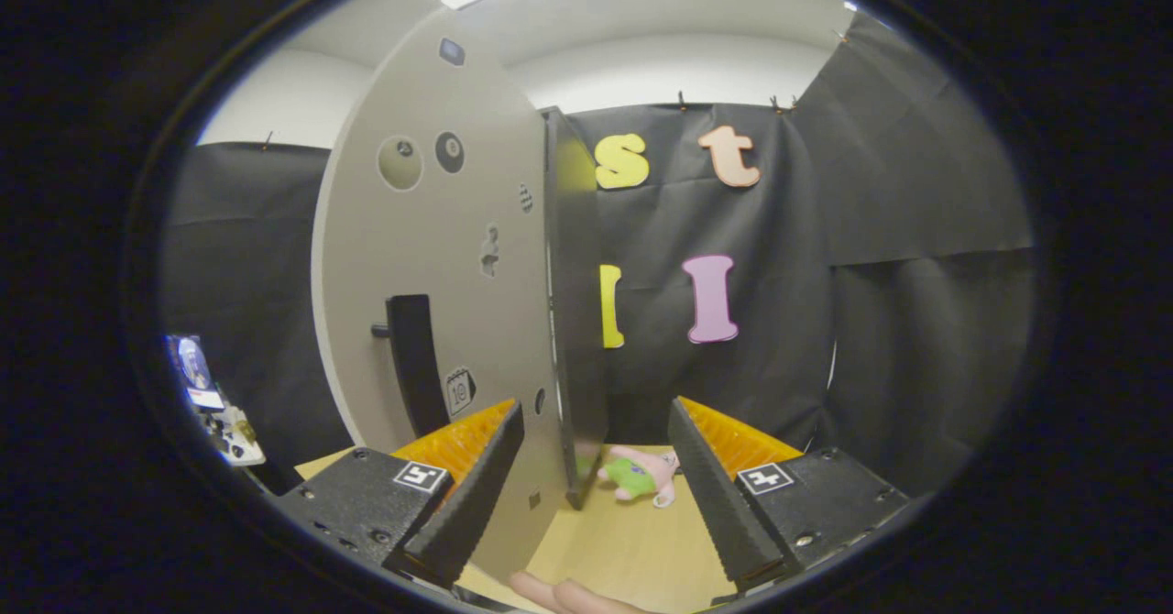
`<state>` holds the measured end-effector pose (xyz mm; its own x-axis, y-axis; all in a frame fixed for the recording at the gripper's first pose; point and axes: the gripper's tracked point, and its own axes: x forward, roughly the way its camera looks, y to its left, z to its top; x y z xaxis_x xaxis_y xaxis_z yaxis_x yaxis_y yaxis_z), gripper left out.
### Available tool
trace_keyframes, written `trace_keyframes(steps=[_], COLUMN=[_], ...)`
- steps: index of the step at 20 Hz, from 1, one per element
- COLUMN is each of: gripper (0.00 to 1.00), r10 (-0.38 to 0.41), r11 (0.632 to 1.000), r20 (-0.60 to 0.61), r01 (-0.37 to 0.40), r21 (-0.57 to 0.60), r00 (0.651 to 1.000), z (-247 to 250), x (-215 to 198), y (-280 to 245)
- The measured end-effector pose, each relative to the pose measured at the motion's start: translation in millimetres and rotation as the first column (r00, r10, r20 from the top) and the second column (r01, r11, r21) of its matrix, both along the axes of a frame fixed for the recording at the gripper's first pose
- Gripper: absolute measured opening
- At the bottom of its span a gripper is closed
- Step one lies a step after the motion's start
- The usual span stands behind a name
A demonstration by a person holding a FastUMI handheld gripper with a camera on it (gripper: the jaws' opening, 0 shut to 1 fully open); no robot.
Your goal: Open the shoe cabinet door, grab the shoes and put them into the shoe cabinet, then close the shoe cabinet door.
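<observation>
tool (596, 495) fingers spread, cabinet door (440, 257) edge between them.

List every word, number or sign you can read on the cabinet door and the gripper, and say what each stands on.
"10", seemingly: calendar-style sticker low on the shoe cabinet door, beside its handle.
Black ball sticker: numeral too small to read.
Square markers on the gripper: patterns, no text. Its fingers stand open, the door's edge between them.
</observation>
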<state>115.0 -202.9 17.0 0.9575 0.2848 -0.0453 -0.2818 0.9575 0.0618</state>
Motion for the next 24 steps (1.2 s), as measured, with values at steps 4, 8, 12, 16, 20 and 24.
trace_keyframes(steps=[4,8,12,16,20,24], gripper=[0.93,0.92,0.92,0.92,0.92,0.92], r10=[-0.044,-0.035,-0.025,-0.049,-0.077,-0.083], r11=[0.997,0.999,0.999,0.999,0.997,0.996], r20=[-0.005,-0.027,-0.032,-0.055,-0.053,-0.027], r01=[0.044,0.034,0.024,0.048,0.077,0.082], r21=[-0.056,-0.041,-0.022,-0.019,0.001,-0.019], r00=[0.999,0.999,0.999,0.997,0.996,0.996], z=[-3,-6,-4,-13,-11,-7], x=[2,-3,-8,-3,7,11], y=[29,54,76,96,114,144])
